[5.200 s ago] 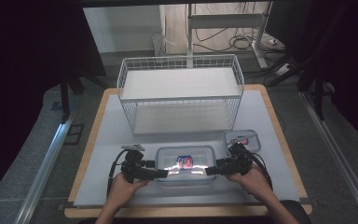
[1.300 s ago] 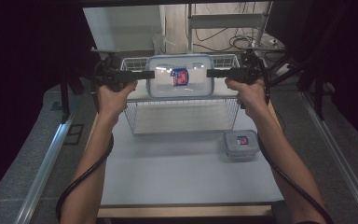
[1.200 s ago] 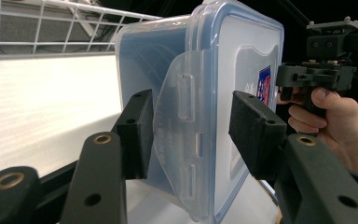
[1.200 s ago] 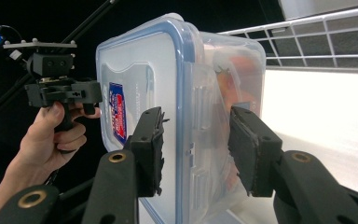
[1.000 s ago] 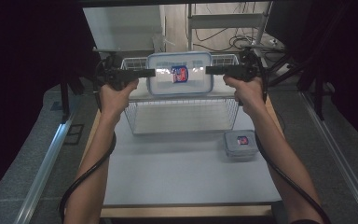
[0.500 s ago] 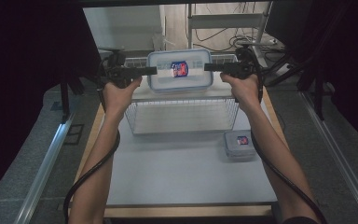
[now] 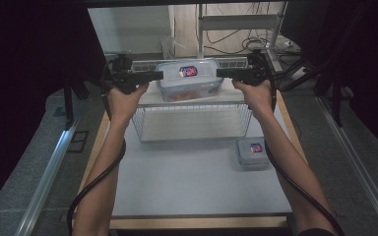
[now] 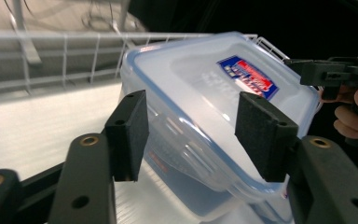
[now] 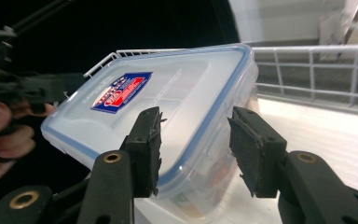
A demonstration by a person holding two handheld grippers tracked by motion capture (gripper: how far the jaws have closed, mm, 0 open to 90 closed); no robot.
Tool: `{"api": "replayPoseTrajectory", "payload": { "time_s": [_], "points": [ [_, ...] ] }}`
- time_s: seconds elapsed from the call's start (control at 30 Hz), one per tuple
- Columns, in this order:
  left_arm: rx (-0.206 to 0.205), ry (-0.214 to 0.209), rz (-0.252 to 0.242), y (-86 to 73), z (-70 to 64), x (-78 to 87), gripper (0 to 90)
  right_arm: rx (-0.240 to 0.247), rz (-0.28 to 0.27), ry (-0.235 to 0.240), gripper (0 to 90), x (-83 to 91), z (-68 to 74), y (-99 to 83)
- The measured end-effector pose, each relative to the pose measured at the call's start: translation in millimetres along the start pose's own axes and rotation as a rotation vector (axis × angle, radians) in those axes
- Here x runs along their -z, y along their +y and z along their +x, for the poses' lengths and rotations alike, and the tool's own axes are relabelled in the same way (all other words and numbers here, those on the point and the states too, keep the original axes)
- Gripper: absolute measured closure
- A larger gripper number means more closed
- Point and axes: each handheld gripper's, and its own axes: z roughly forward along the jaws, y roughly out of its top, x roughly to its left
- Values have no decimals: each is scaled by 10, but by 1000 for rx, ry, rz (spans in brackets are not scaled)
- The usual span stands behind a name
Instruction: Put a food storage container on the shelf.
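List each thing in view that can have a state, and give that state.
Large container: lid on, sitting on the floor of the wire basket, between the two grippers.
Wire basket: upright on the table, open at the top.
Small container: lid on, on the table beside the basket, untouched.
Left gripper: jaws open around the large container's end.
Right gripper: jaws open around its other end.
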Motion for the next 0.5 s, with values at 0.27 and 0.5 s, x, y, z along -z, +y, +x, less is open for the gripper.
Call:
{"api": "replayPoseTrajectory", "payload": {
  "time_s": [0.27,0.5],
  "points": [
    [-139,-2,-71,-254,-207,251,763,118,-46,-14,617,199,75,-113],
    [-205,-4,-5,-567,-320,168,898,187,-54,-40,686,298,166,-310]
  ]
}}
